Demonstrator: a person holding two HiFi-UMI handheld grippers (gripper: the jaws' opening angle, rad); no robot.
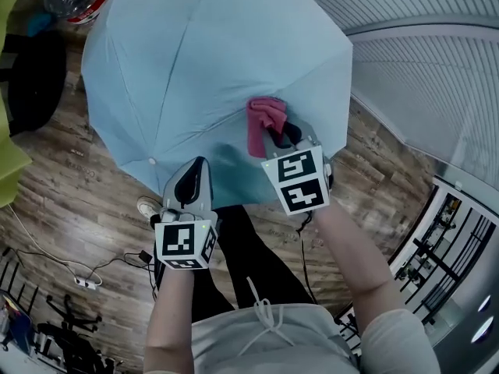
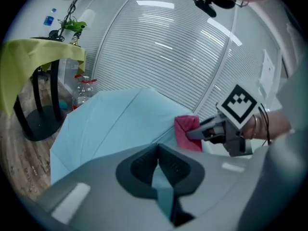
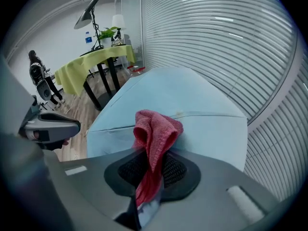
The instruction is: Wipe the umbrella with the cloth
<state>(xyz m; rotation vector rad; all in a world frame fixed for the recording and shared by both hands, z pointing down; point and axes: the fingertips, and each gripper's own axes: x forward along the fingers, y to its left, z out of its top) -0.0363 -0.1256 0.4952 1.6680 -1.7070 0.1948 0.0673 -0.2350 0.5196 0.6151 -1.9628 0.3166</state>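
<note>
The open umbrella (image 1: 210, 61) sits canopy-up on the floor, spreading far and left of both hands. The left gripper (image 1: 193, 179) has its fingers clenched on the canopy's near edge. The right gripper (image 1: 279, 136) grasps the pink cloth (image 1: 263, 115), which touches the near-right panel. The wipe should probably run far and leftward.

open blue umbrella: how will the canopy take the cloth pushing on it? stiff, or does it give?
Likely gives: the umbrella looks like thin fabric stretched in panels, so it should dent under the cloth. Probably light and apt to swing when pushed; the left gripper, jaws pinching its edge, looks placed to steady it.
</note>
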